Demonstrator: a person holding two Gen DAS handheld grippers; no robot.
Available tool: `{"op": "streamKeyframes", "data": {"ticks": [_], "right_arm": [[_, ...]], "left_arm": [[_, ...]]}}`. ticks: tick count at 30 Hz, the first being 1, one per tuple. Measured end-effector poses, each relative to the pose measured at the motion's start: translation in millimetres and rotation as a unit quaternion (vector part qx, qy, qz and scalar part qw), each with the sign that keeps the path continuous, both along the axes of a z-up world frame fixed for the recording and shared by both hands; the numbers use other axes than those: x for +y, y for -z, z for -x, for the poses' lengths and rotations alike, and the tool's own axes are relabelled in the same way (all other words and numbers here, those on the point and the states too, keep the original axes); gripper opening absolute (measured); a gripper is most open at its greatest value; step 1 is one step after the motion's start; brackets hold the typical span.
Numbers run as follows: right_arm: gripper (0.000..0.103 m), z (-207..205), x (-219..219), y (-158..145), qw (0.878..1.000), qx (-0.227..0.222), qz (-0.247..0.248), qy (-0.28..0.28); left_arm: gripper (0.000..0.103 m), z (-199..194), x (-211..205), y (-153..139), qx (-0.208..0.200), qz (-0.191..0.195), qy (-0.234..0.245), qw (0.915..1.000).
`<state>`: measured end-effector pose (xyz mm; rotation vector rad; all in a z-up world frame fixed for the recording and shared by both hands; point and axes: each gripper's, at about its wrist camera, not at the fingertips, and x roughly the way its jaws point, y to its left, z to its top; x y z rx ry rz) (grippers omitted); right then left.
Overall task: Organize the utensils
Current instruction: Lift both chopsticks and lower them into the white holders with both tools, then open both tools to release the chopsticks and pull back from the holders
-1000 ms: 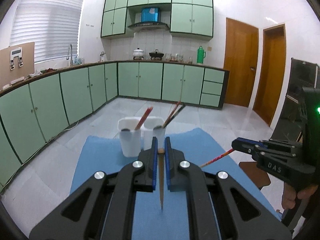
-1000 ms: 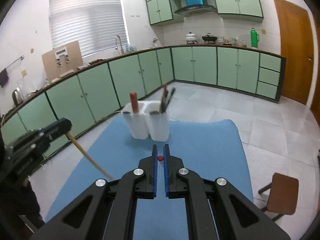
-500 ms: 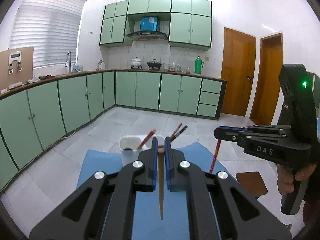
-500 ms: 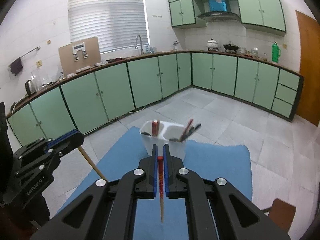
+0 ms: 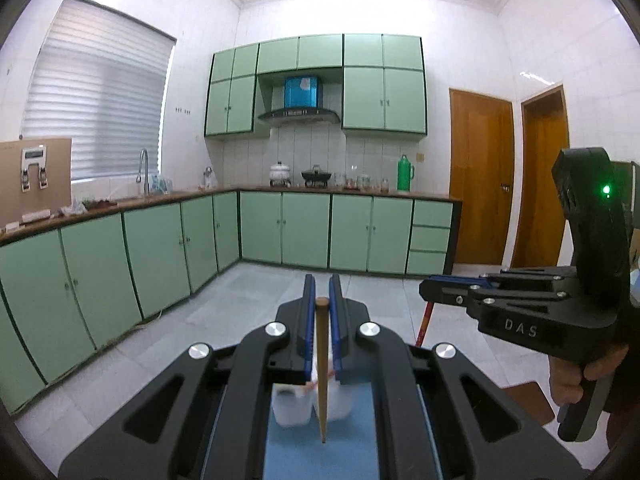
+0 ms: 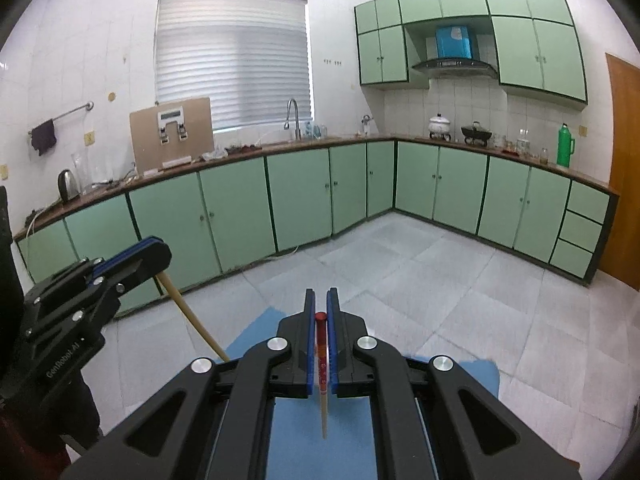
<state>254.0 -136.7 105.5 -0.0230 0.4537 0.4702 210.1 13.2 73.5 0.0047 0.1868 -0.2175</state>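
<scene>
My left gripper [image 5: 321, 292] is shut on a plain wooden chopstick [image 5: 322, 372] that hangs tip down between its blue pads. Below it, the white two-cup utensil holder [image 5: 294, 406] shows blurred behind the fingers, on the blue mat [image 5: 320, 456]. My right gripper [image 6: 321, 304] is shut on a red-topped chopstick [image 6: 322, 376], also tip down, above the blue mat [image 6: 320, 456]. The right gripper shows in the left wrist view [image 5: 430, 285] with the red chopstick [image 5: 423, 326]. The left gripper shows in the right wrist view [image 6: 160, 248] with its wooden chopstick [image 6: 194, 320].
Green kitchen cabinets [image 5: 304, 232] line the far walls under a worktop with a sink, pots and a green flask [image 5: 405, 174]. Two brown doors [image 5: 480, 180] stand at the right. A grey tiled floor [image 6: 400, 272] lies beyond the table.
Both grippers have risen and tilted up. The holder has dropped low in the left view, behind the fingers, and has left the right view. Both chopsticks stay gripped.
</scene>
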Motion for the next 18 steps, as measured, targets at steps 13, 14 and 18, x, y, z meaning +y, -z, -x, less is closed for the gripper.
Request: {"op": "streamKeyframes", "data": {"ticks": [13,14,18], "right_arm": [[0.005,-77.0,-2.1,-30.7,0.998,-0.037,-0.023,0.034],[0.005,-84.8,-1.9,-27.1,0.998,-0.036,-0.022,0.036],[0.005,-106.8,-0.1,-9.8,0.999,-0.023,-0.019,0.043]], "left_arm": [[0.006,-90.1,-13.9,-20.1,-0.023,-0.022,-0.003,0.9995],[0.006,-96.9,-14.2,-17.8,-0.021,-0.022,-0.002,0.9995],[0.006,-120.2,-12.4,-0.8,-0.004,-0.02,-0.002,0.9998]]}}
